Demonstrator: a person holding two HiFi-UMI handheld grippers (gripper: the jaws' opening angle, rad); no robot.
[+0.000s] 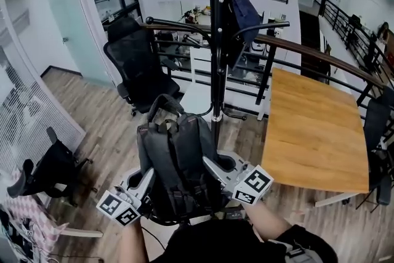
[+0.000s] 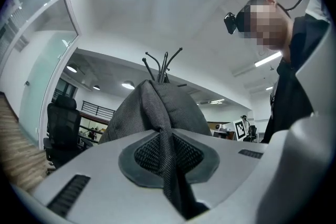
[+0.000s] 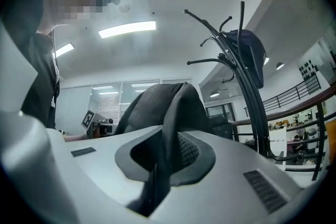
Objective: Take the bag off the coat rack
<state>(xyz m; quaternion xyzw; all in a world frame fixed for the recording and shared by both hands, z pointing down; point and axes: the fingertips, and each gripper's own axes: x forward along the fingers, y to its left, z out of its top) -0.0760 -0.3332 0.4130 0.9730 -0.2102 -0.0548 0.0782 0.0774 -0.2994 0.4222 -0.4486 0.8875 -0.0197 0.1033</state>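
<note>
A dark grey backpack [image 1: 175,157] hangs between my two grippers, low in front of the black coat rack [image 1: 218,40] and off its hooks. My left gripper [image 1: 146,180] is shut on a fold of the bag's left side, and the pinched fabric [image 2: 167,165] runs between its pads. My right gripper [image 1: 211,166] is shut on the bag's right side, with fabric [image 3: 160,162] pressed in its jaws. In the left gripper view the backpack [image 2: 157,107] rises above the jaws with the coat rack tips [image 2: 163,63] behind it. In the right gripper view the coat rack [image 3: 247,86] stands to the right.
A dark blue item [image 1: 243,12] still hangs on an upper hook. A wooden table [image 1: 314,132] stands at the right and a black office chair [image 1: 138,64] at the left of the rack. A railing [image 1: 308,52] runs behind it, and another chair [image 1: 52,169] is at far left.
</note>
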